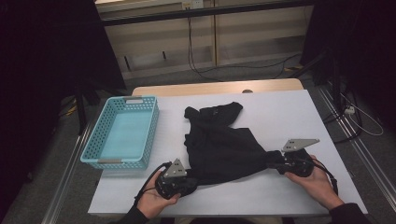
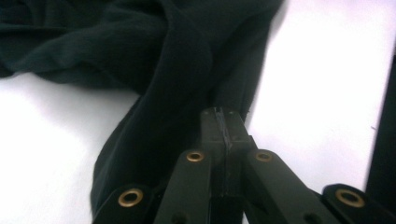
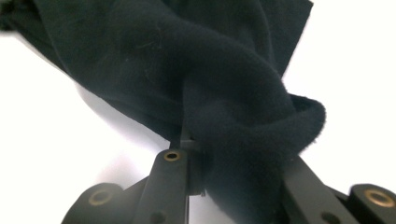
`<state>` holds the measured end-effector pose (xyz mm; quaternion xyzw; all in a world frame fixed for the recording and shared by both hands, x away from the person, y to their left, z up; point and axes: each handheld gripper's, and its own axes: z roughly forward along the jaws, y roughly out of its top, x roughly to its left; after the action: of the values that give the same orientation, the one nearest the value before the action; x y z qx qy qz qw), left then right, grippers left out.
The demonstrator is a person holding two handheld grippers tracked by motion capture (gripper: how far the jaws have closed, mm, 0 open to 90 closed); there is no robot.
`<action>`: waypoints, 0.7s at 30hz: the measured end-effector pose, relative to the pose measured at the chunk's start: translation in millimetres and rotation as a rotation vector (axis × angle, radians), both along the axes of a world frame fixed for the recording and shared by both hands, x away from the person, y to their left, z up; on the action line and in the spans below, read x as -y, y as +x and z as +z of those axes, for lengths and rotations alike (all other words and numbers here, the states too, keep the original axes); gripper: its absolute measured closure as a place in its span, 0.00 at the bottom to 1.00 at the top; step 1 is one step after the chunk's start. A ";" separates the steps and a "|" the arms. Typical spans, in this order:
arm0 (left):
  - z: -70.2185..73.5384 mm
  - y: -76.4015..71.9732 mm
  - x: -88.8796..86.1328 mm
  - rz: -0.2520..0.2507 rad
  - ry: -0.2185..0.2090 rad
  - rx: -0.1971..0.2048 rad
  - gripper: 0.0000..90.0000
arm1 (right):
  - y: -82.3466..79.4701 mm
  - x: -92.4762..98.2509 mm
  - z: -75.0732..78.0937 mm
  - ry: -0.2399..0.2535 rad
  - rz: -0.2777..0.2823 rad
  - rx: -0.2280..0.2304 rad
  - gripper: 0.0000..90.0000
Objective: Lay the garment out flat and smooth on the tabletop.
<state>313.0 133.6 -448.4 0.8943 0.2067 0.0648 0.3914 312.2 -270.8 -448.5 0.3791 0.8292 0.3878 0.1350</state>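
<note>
Right, I'm starting at the far left, where the turquoise basket (image 1: 122, 133) is sitting on the white table (image 1: 280, 116), well off to the outside of my left fingers and apart from everything I'm handling.

Moving in, the left gripper (image 1: 189, 179) is resting low at the near edge, cradled in the left hand (image 1: 154, 198). In the left gripper view its jaws are standing pressed together, pads meeting with a thin edge of the black garment (image 2: 154, 70) pinched at the tips; the cloth is running up and away to the left of those fingers (image 2: 215, 128).

Between the two grippers the black garment (image 1: 219, 144) is lying bunched on the table, its near hem stretching from one set of fingers across to the other, a sleeve-like piece trailing off toward the far side.

Over at the right, the right gripper (image 1: 276, 164) is lying in the right hand (image 1: 317, 179), and I'm seeing its jaws clamping a thick, rolled fold of the fabric (image 3: 243, 121). That fold is bulging between the fingers and spilling over the right one, so the jaws are staying partly apart around it.
</note>
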 end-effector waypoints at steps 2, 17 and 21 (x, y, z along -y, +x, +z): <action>2.2 -4.6 -4.6 -0.005 0.000 -0.005 1.00 | -10.2 0.5 0.7 0.004 0.010 -0.005 0.86; 11.5 -20.5 -20.1 0.009 -0.087 0.025 0.78 | -35.1 3.3 1.1 0.045 0.037 0.004 0.53; 11.8 -15.2 -18.3 0.021 -0.092 0.034 0.66 | -36.5 7.5 10.3 0.086 0.024 0.056 0.54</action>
<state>297.8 151.9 -436.6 0.8719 0.2122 0.0743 0.4350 275.7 -278.3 -438.2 0.3636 0.8122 0.4352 0.1369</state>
